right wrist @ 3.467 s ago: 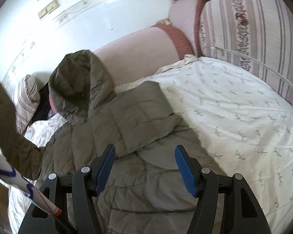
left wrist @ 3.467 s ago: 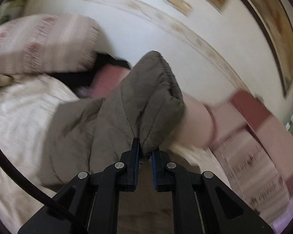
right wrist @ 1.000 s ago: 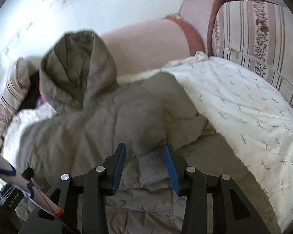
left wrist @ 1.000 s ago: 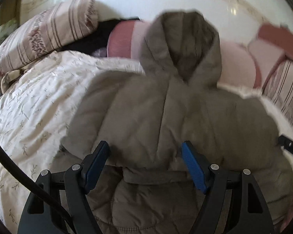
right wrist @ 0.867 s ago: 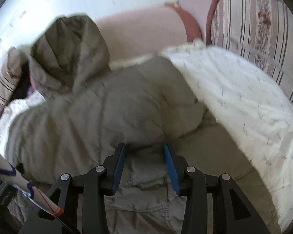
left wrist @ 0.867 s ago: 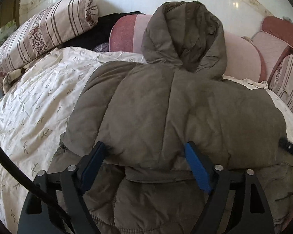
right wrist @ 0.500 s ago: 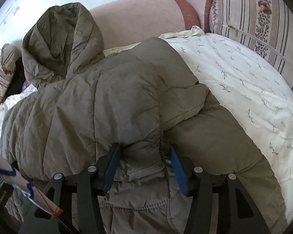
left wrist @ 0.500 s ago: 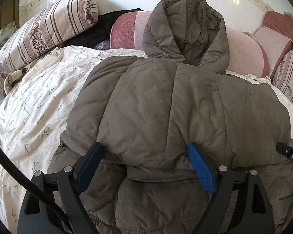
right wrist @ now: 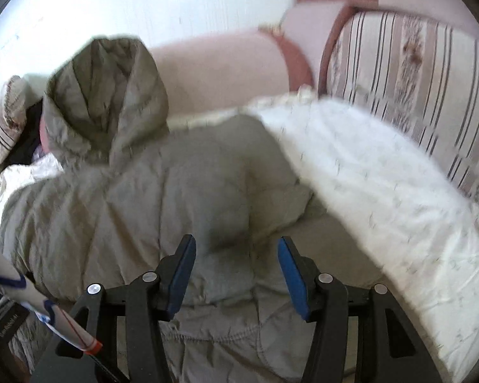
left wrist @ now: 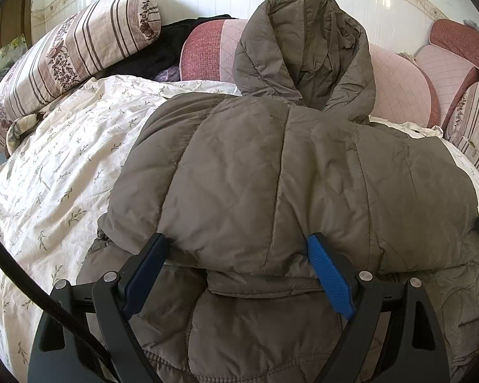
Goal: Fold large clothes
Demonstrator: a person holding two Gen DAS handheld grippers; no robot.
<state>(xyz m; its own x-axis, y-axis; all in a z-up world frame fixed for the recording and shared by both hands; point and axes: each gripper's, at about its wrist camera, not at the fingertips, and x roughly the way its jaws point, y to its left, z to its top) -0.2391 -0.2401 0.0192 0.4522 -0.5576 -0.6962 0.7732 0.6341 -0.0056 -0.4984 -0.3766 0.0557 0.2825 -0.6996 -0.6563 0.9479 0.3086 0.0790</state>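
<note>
An olive-brown quilted hooded jacket (left wrist: 287, 172) lies on the bed, both sleeves folded across its body, the hood (left wrist: 306, 48) propped against the pink headboard. My left gripper (left wrist: 236, 255) is open, its blue-padded fingers standing wide apart at the folded sleeve's lower edge, holding nothing. In the right wrist view the jacket (right wrist: 163, 198) fills the middle. My right gripper (right wrist: 236, 255) is open over a folded sleeve's cuff, not gripping it. That view is motion-blurred.
A white floral sheet (left wrist: 57, 172) covers the bed on both sides of the jacket (right wrist: 373, 191). A striped pillow (left wrist: 73, 51) and dark clothes (left wrist: 163, 51) lie at the back left. Pink cushions (left wrist: 399, 86) and a striped headboard panel (right wrist: 415, 73) line the back and right.
3.5 s ago my left gripper was shut on a sleeve; it has laid it across the jacket and opened. My right gripper has opened wider and pulled back from the cuff.
</note>
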